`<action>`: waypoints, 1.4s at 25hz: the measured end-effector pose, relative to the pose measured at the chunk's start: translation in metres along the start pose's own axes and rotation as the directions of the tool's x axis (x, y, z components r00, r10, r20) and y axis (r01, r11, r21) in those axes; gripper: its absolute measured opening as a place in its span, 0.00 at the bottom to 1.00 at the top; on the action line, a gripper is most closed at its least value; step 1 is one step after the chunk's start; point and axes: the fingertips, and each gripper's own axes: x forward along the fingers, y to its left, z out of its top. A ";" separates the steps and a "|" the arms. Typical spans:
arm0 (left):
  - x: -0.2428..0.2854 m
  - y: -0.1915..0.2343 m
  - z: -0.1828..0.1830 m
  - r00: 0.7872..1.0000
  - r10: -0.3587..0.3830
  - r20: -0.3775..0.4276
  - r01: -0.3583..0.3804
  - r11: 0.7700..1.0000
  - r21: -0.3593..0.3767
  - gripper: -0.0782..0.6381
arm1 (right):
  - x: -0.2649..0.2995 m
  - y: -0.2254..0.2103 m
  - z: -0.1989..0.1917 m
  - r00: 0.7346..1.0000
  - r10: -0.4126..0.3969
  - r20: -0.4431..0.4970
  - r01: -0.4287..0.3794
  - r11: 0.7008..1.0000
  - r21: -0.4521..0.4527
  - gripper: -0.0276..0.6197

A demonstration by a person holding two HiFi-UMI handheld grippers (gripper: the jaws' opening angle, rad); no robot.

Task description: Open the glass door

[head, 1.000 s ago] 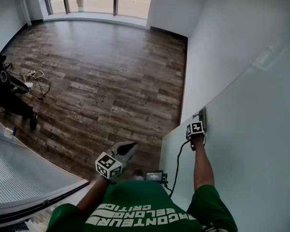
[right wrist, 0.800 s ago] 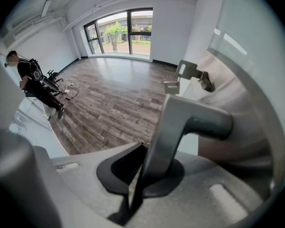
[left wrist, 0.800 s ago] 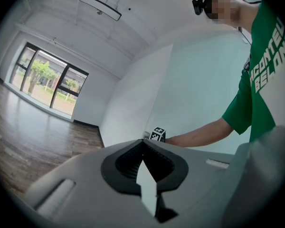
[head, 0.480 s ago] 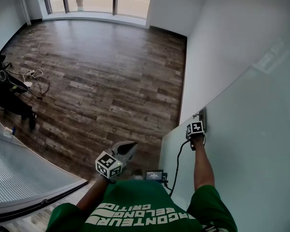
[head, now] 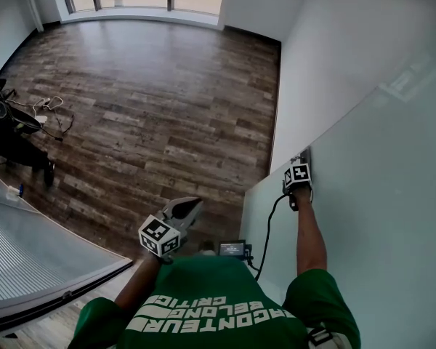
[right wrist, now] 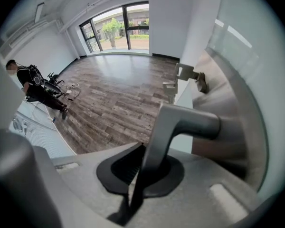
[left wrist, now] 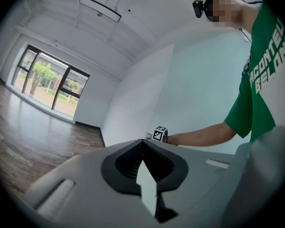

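The frosted glass door (head: 363, 217) is found at the person's right side. Its metal lever handle (right wrist: 180, 122) is clamped from above by the closed jaws of the right gripper (right wrist: 141, 170). The left gripper (left wrist: 145, 172) is held well apart from the door, its jaws together on nothing.

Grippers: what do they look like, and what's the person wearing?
The left gripper and right gripper are grey with black pads. Each carries a cube with black-and-white square markers. A black cable runs from the right one. The person wears a green short-sleeved T-shirt with white letters.
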 end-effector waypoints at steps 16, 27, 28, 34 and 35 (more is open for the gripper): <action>-0.005 -0.009 0.010 1.000 0.006 0.011 -0.006 1.000 0.007 0.13 | -0.042 -0.012 -0.014 0.985 -0.170 -0.040 0.172 0.985 0.036 0.17; -0.022 0.004 0.016 0.998 0.053 0.028 -0.053 0.999 0.013 0.13 | -0.165 0.034 0.041 0.790 -0.371 0.489 0.501 0.850 -0.165 0.03; -0.023 0.004 0.016 0.998 0.055 0.029 -0.055 0.998 0.013 0.13 | -0.179 0.052 0.044 0.767 -0.313 0.561 0.474 0.865 -0.166 0.03; -0.027 0.011 0.014 0.995 0.092 0.030 -0.093 0.995 0.019 0.13 | -0.209 0.125 0.048 0.632 -0.038 0.774 0.203 0.972 -0.117 0.03; -0.027 0.012 0.014 0.995 0.099 0.030 -0.100 0.995 0.020 0.13 | -0.211 0.133 0.047 0.615 -0.004 0.788 0.155 0.981 -0.116 0.03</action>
